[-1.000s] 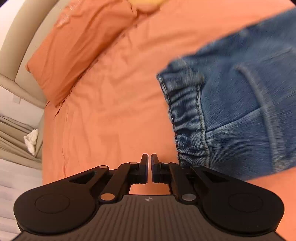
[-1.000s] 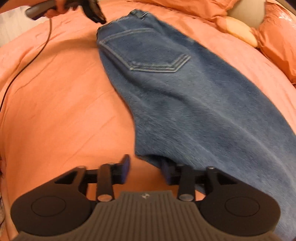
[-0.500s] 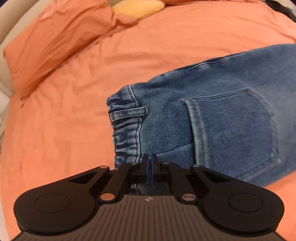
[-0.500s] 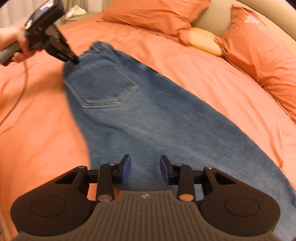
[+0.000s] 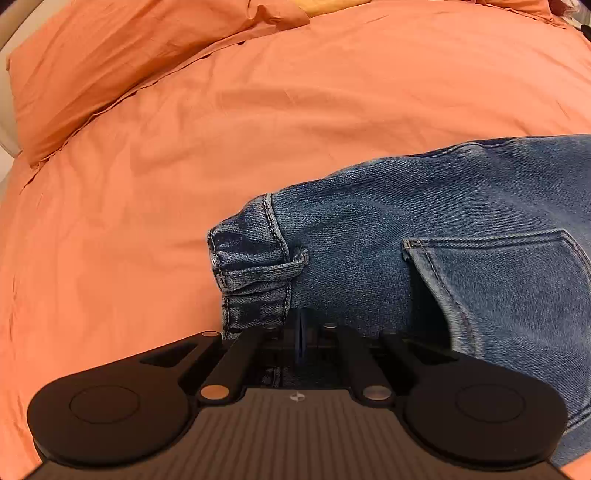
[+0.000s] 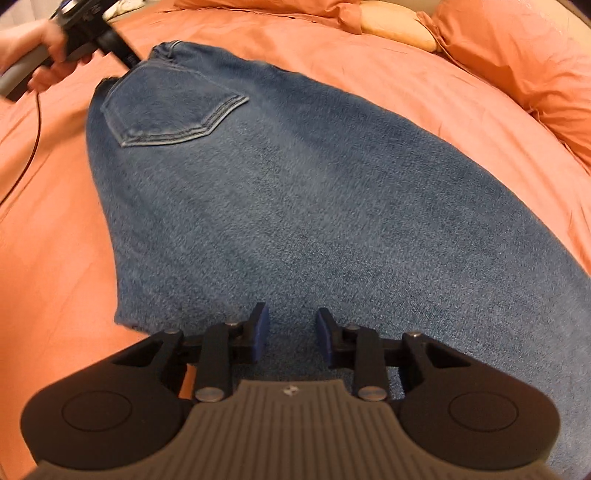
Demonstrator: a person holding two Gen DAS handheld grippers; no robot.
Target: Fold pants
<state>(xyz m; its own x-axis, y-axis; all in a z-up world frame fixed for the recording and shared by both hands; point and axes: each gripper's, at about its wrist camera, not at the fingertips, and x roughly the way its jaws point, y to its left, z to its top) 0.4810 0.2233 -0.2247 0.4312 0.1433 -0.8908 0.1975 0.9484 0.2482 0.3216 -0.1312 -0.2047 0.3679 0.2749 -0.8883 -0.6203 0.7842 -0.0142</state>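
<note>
Blue jeans [image 6: 295,206] lie folded lengthwise on the orange bedspread [image 6: 55,240], back pocket [image 6: 170,107] up. In the left wrist view my left gripper [image 5: 301,332] is shut on the waistband [image 5: 255,273] near a belt loop, the denim bunched around its tips. The same gripper shows in the right wrist view [image 6: 122,55] at the far waist end. My right gripper [image 6: 290,332] is open, its blue pads [image 6: 260,328] hovering over the leg end of the jeans, with nothing between them.
Orange pillows [image 6: 517,62] and a yellow cushion [image 6: 395,26] lie along the headboard side. Another orange pillow [image 5: 110,62] shows in the left wrist view. A black cable [image 6: 22,155] trails from the left gripper across the bedspread.
My left gripper moved onto the waistband and closed on it. My right gripper moved from the jeans' side edge to over the leg end, still open.
</note>
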